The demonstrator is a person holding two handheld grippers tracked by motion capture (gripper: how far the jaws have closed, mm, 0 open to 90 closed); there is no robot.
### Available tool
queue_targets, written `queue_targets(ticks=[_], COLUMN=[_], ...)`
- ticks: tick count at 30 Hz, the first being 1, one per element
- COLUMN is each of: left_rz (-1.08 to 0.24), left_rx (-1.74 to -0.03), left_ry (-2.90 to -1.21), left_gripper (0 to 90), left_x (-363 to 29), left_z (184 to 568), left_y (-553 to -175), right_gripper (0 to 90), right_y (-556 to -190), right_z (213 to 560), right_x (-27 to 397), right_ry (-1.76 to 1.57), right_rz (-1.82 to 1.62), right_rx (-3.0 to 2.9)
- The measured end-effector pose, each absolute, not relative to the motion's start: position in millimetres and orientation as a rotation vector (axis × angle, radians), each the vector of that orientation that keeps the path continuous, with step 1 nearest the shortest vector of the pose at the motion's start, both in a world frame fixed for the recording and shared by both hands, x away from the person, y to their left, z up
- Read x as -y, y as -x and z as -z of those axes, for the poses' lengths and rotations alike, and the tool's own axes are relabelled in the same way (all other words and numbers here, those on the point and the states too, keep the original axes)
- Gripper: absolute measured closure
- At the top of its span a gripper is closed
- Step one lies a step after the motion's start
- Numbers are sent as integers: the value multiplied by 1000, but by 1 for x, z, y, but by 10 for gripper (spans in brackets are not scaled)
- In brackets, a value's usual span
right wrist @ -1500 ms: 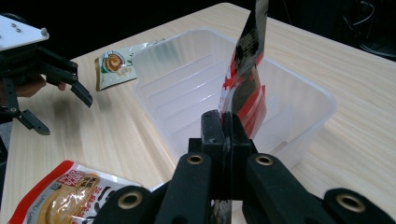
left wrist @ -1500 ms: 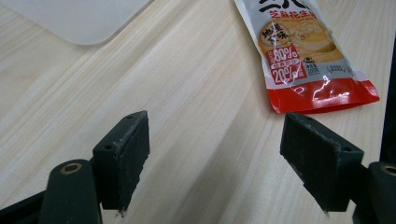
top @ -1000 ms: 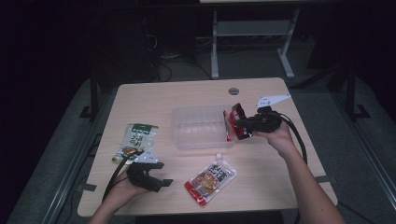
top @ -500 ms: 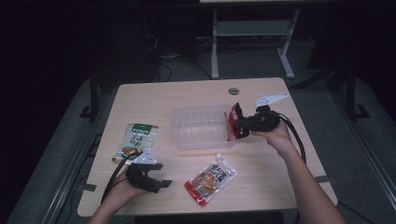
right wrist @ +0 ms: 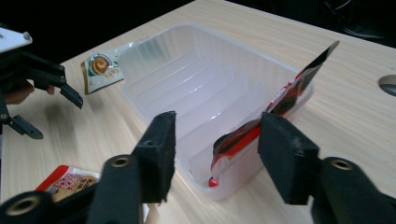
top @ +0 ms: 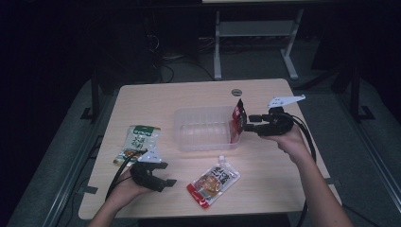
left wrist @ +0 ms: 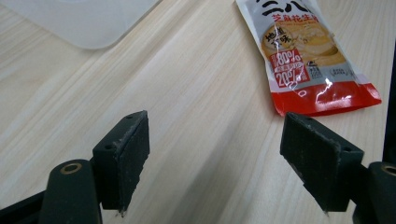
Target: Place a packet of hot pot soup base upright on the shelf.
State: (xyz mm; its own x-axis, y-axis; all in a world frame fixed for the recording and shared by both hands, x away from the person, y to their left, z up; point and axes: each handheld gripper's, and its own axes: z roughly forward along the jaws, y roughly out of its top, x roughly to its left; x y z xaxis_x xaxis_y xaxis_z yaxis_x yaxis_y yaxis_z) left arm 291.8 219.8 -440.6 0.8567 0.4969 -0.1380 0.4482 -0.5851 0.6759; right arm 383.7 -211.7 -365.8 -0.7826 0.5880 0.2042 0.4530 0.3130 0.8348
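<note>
Your right gripper (top: 247,124) has just been opening and drawn slightly back from the red packet (top: 236,120), which leans upright in the clear tray (top: 203,142). Its own view shows the packet (right wrist: 280,102) between released pads. Your left gripper (left wrist: 215,154) gapes, empty, near the orange pouch (left wrist: 303,51).

A red-and-black pouch (top: 238,119) stands in the clear, ribbed plastic tray (top: 201,139) on a pale wood-grain table (top: 189,94). At about seven o'clock from the tray lies a white-and-green packet (top: 137,143); at six o'clock, a white pouch with a red base and beige food print (top: 213,180). Both the left gripper (top: 163,176) and the right gripper (top: 247,123) are black.
</note>
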Motion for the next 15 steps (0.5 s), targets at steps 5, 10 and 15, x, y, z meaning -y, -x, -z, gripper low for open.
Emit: queue_targets(ticks=[5, 10, 15], left_rz=[-82, -83, -78], left_rx=[-669, -673, -684], left_ry=[-2289, -2283, -2270], left_gripper=[236, 236, 237], left_x=[-218, -218, -218], left_z=[440, 440, 439], left_y=[-293, -292, -288], right_gripper=[389, 330, 285], right_y=[-377, -364, -348], right_z=[369, 378, 391], right_x=[218, 226, 230], right_ry=[-981, -981, -982], right_rz=[-1425, -1380, -1317], right_rx=[-2423, -2436, -2449])
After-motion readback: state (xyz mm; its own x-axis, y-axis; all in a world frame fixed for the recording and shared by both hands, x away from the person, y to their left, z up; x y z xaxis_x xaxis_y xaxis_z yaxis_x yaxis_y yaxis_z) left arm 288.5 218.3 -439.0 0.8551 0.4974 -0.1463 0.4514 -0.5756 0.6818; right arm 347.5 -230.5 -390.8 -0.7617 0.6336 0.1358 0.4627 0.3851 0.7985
